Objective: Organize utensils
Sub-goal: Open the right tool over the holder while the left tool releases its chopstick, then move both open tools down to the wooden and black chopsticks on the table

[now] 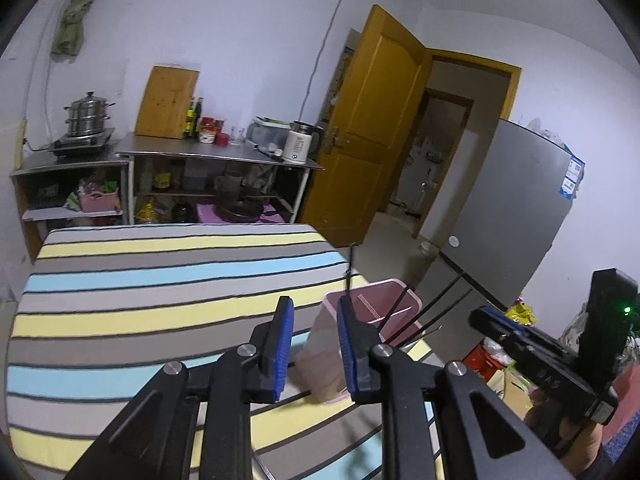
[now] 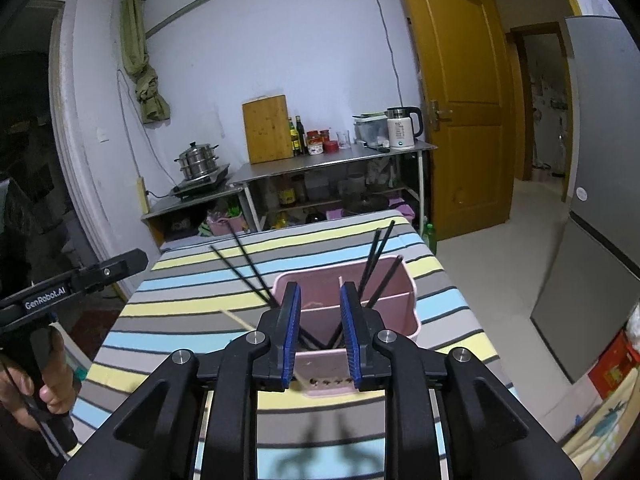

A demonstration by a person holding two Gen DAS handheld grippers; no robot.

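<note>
1. A pink basket [image 2: 394,312] stands on a table with a striped cloth [image 2: 280,248], near the table's right edge and toward the near end.
2. An inner wall splits the basket into compartments.
3. Black chopsticks [image 2: 378,258] stand tilted in the basket: some lean left over its rim, others lean right at the far side.
4. One pale chopstick [image 2: 238,318] lies just left of the basket; whether it rests on the cloth or in the basket cannot be told.
5. The right gripper [image 2: 320,328] hovers above the near end of the basket, its blue pads spread, with nothing pinched between them.
6. The left gripper [image 1: 314,344] sits left of the basket, its pads also apart and holding nothing; the basket's left wall shows through the gap.
7. In the far background stand a metal shelf [image 2: 332,162] with a kettle [image 2: 402,128], a cutting board [image 2: 266,130] and bottles, and a yellow door [image 2: 456,92] open on the right.
</note>
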